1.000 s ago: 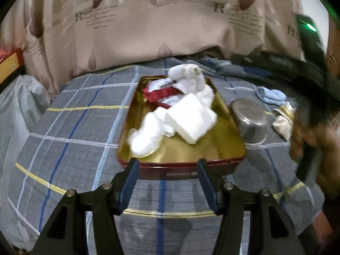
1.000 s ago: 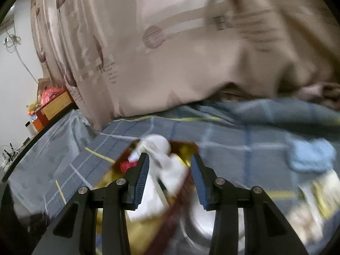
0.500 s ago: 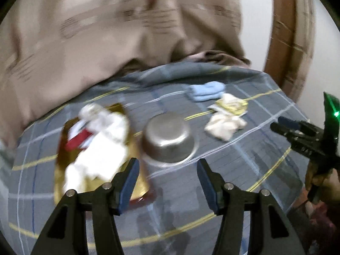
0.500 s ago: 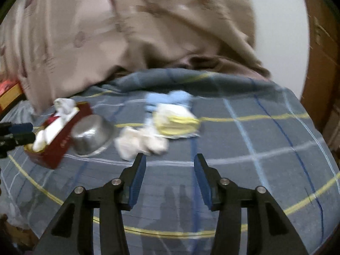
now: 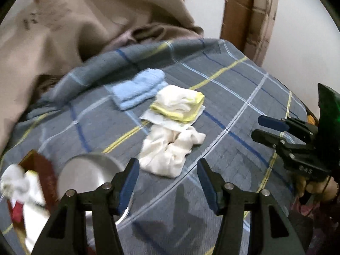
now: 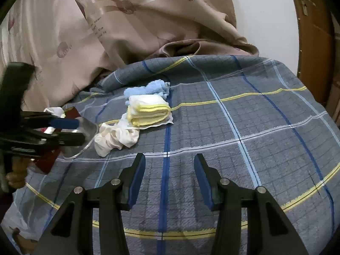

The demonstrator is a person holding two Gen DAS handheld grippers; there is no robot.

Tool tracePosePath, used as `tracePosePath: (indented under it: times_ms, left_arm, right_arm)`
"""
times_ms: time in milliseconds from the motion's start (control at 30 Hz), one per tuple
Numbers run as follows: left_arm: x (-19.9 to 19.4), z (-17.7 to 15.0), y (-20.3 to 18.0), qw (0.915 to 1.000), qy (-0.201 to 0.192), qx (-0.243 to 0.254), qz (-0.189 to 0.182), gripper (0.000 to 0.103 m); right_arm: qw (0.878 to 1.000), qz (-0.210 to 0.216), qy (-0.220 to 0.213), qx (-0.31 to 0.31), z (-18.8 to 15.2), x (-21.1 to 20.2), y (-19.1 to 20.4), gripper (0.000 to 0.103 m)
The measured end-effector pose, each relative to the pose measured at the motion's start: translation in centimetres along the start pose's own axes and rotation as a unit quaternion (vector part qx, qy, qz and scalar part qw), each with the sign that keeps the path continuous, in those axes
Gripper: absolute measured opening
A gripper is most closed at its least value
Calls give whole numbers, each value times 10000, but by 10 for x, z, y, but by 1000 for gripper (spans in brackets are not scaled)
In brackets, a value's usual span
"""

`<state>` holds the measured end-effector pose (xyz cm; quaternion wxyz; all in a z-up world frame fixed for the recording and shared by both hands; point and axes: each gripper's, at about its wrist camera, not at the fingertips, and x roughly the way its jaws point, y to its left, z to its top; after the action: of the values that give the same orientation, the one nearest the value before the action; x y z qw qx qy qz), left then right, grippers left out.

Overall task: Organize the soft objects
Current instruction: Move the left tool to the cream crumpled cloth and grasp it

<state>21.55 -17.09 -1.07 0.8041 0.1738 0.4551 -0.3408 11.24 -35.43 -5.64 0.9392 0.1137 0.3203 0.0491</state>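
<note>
Left gripper [image 5: 167, 176]: jaws apart, nothing between them, held above the plaid blanket [image 5: 233, 110].
Right gripper [image 6: 170, 176]: jaws apart, nothing between them, over bare blanket.

Crumpled white cloth [image 5: 167, 148]: just ahead of the left jaws, nearest the left finger's tip; in the right wrist view [image 6: 114, 137] ahead and well to the left of the right jaws.
Folded yellow-edged white cloth [image 5: 178, 105]: beyond the crumpled cloth, touching it, resting on a thin white sheet; ahead-left of the right jaws [image 6: 146, 111].
Light blue cloth [image 5: 138, 88]: farthest from both sets of jaws, just behind the yellow-edged one.
Steel bowl [image 5: 89, 176]: upside down, left of the left jaws, partly hidden by the left finger.
Red-sided tin [image 5: 45, 174]: far left of the left jaws, white and red cloths inside, blurred.
Beige curtain [image 6: 127, 21]: behind the blanket.
</note>
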Motion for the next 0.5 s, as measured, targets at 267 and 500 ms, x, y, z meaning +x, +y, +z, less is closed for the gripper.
tracePosePath:
  times_ms: [267,500]
  left_arm:
    - [38,18,5,9992,360,127,-103,58]
    - [59,23,8,9979,586,226,-138,58]
  right_arm:
    - [9996,232,24,154,0,2,-5,46]
    - [9992,357,21,200,0,2,-6,46]
